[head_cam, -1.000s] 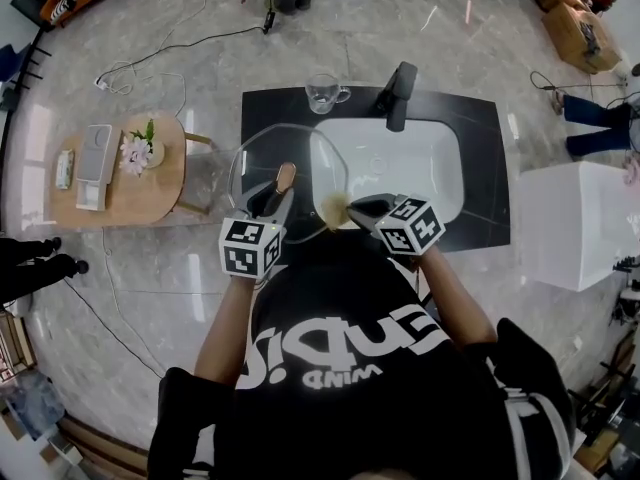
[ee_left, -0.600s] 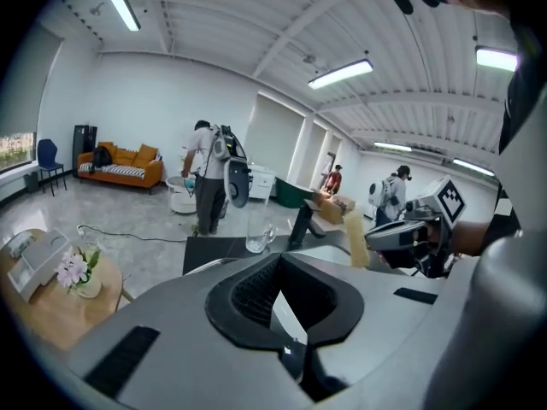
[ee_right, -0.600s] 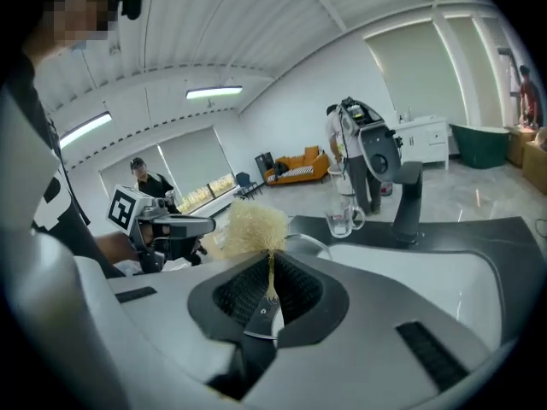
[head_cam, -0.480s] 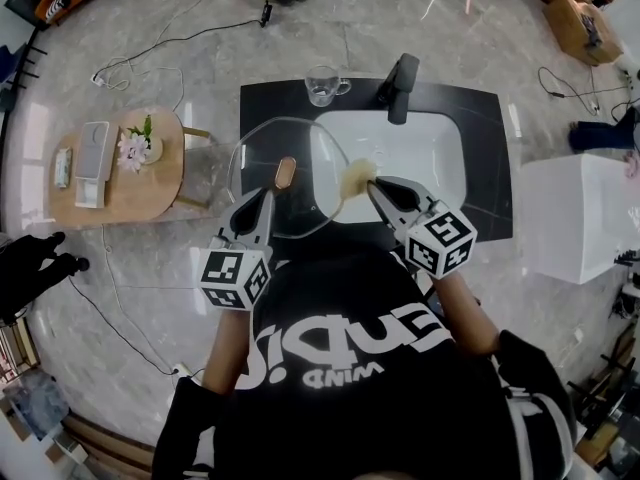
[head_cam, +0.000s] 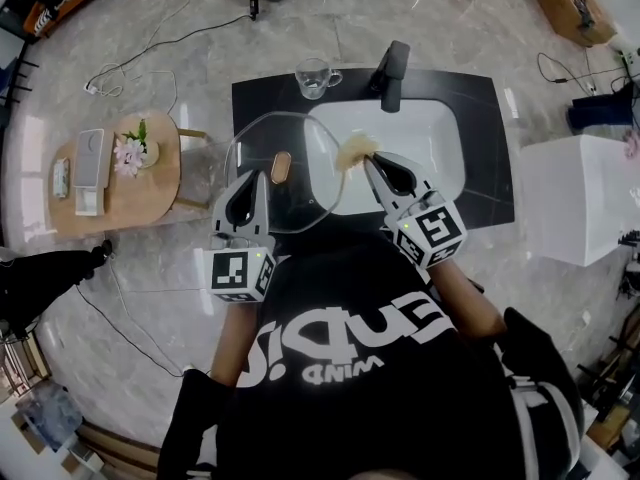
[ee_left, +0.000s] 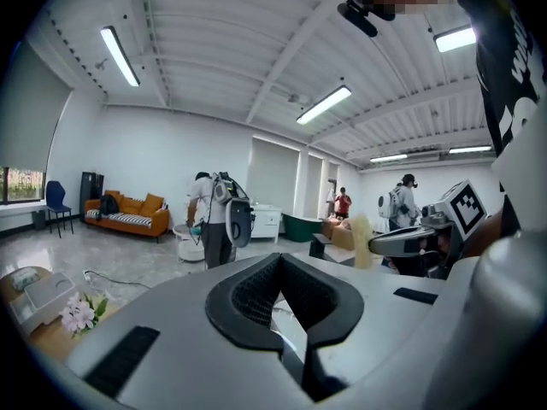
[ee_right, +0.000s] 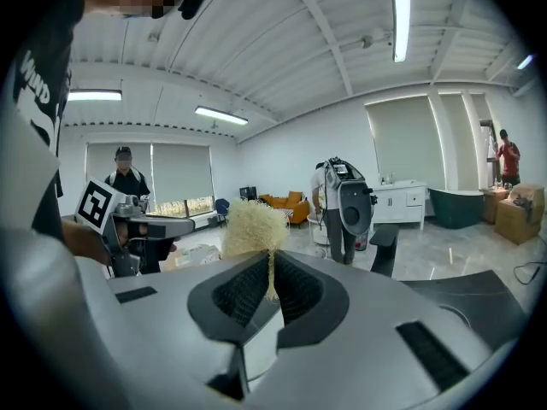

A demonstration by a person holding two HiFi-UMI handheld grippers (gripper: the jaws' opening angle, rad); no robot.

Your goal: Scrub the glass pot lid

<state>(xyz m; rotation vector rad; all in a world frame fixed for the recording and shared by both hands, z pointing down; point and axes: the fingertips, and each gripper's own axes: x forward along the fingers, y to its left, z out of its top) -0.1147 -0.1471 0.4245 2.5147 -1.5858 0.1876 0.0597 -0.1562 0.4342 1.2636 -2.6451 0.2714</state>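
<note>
Gripping the glass pot lid (head_cam: 305, 196) by its near left rim, we are holding it in the left gripper (head_cam: 256, 182), jaws pressed tight on the glass. The lid is spreading beyond them toward the frame's centre, its wooden knob (head_cam: 281, 166) just past the tips. Right of centre, we are pinching a pale fibrous scrubber (head_cam: 356, 149) in the right gripper (head_cam: 371, 162). It is sitting at the lid's right edge, though we cannot tell whether it touches. Farther up, the white sink (head_cam: 425, 128), black faucet (head_cam: 391, 71) and glass mug (head_cam: 316, 78) are standing on the dark counter (head_cam: 485, 188).
</note>
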